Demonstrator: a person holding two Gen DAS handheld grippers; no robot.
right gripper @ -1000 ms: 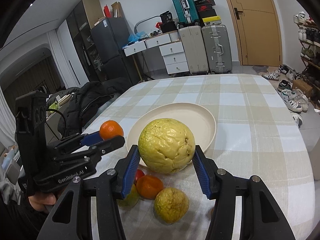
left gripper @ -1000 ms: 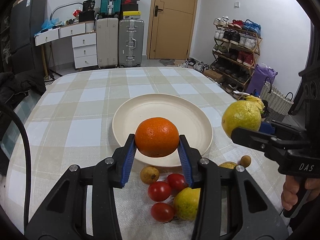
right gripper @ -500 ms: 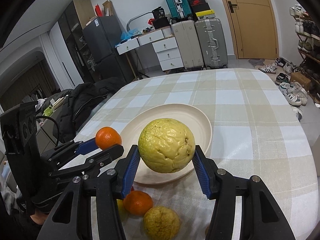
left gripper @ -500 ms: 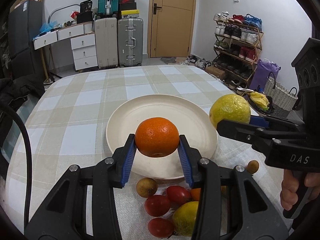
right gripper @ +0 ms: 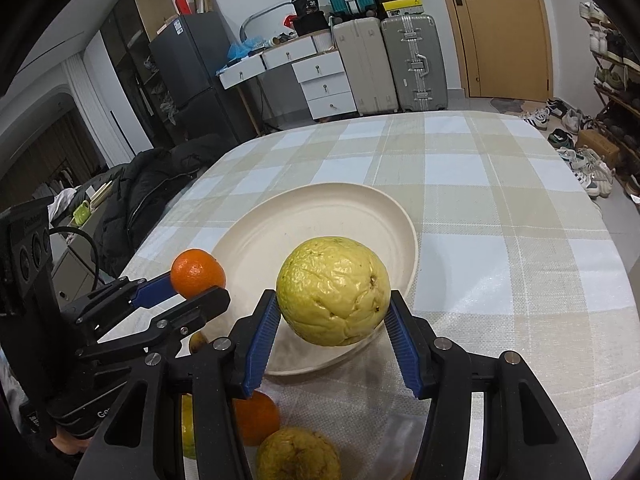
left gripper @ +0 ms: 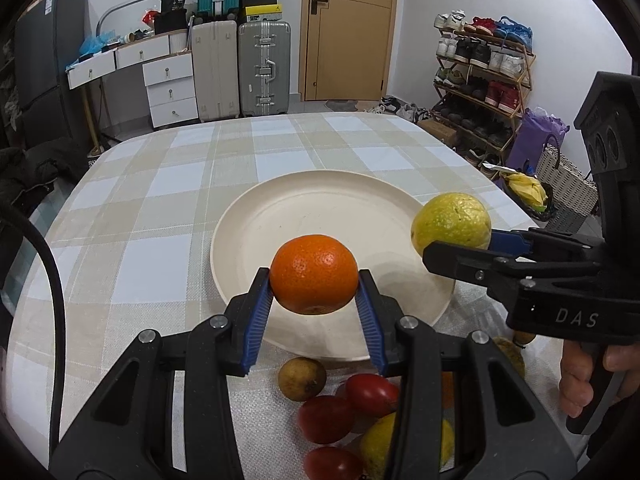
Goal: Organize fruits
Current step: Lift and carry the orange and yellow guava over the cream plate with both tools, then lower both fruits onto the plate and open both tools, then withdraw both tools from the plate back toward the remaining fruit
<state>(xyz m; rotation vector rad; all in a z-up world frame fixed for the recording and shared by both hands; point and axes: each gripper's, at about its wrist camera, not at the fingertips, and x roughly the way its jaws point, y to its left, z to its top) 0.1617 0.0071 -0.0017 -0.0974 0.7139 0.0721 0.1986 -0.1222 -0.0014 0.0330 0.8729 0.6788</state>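
Observation:
My left gripper is shut on an orange and holds it above the near rim of a cream plate. In the right wrist view the same orange hangs at the plate's left edge in the left gripper. A wrinkled yellow-green citrus sits between the blue pads of my right gripper, which is shut on it over the near side of the plate. From the left wrist that citrus hangs at the plate's right rim.
Loose fruit lies on a white mat in front of the plate: red tomatoes, a small brown fruit, a yellow-green citrus, another orange and a rough yellow fruit. A checked cloth covers the table. A dark jacket lies at its left edge.
Both grippers have moved forward and down toward the plate, each keeping its fruit. The plate looks nearer and the loose fruit has slid lower in both views.

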